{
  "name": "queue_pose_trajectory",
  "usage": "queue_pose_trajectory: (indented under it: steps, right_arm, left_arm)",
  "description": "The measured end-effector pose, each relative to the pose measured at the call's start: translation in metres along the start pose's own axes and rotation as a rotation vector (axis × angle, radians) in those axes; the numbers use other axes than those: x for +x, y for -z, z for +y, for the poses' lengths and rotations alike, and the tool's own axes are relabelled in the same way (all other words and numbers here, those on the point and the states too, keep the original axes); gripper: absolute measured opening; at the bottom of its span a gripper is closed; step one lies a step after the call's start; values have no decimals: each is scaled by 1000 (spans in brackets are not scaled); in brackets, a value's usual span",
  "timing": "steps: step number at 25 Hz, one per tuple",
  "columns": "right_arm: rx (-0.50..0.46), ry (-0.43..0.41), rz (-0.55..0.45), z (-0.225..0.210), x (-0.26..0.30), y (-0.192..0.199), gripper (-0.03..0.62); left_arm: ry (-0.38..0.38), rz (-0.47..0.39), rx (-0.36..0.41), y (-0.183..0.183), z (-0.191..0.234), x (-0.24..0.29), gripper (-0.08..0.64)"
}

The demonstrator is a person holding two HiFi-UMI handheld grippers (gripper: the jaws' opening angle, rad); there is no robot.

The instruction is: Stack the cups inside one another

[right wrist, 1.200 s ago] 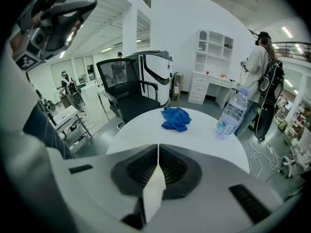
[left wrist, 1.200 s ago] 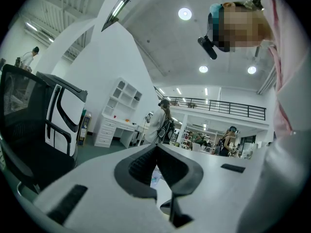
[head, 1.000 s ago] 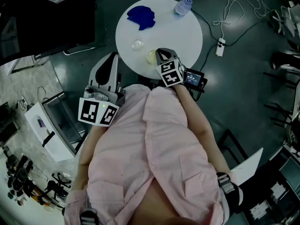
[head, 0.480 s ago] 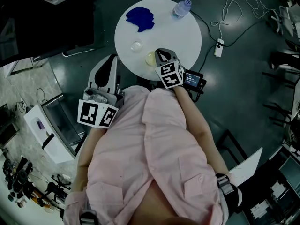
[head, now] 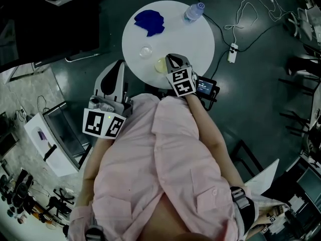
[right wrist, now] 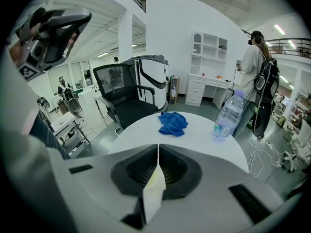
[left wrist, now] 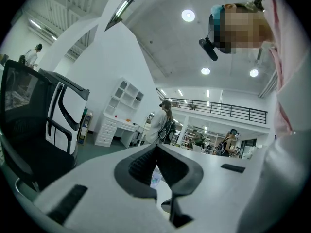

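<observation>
On the round white table (head: 193, 39) a pale yellow cup (head: 160, 64) stands near the front edge. My right gripper (head: 171, 60) is shut on its wall. In the right gripper view a thin strip of that cup (right wrist: 154, 188) is pinched between the closed pads of the right gripper (right wrist: 158, 147). A clear cup (head: 146, 50) stands alone a little to the left and further back. My left gripper (head: 119, 67) hovers off the table's left edge, pointing level. In its own view the left gripper (left wrist: 156, 147) is shut with nothing in it.
A crumpled blue cloth (head: 150, 20) lies at the table's far left and a water bottle (head: 193, 10) stands at the far right. A black office chair (right wrist: 126, 96) is beyond the table. A power strip (head: 231, 52) and cables lie on the floor to the right.
</observation>
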State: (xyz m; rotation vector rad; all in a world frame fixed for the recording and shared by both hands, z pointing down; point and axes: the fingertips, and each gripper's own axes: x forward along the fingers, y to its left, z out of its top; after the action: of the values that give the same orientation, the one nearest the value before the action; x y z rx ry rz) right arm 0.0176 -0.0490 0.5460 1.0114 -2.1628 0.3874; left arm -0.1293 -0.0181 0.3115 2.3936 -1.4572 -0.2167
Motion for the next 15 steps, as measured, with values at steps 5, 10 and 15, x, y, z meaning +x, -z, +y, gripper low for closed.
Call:
queue_pose_trajectory:
  steps: [5, 10, 15]
  right_arm:
    - [22, -3, -18, -2, 1, 0, 33]
    - [15, 2, -10, -4, 1, 0, 33]
    - [30, 1, -20, -4, 2, 0, 32]
  left_arm:
    - [2, 0, -2, 1, -1, 1, 9]
    - [3, 3, 1, 2, -1, 3, 9]
    - [1, 4, 3, 2, -1, 3, 9]
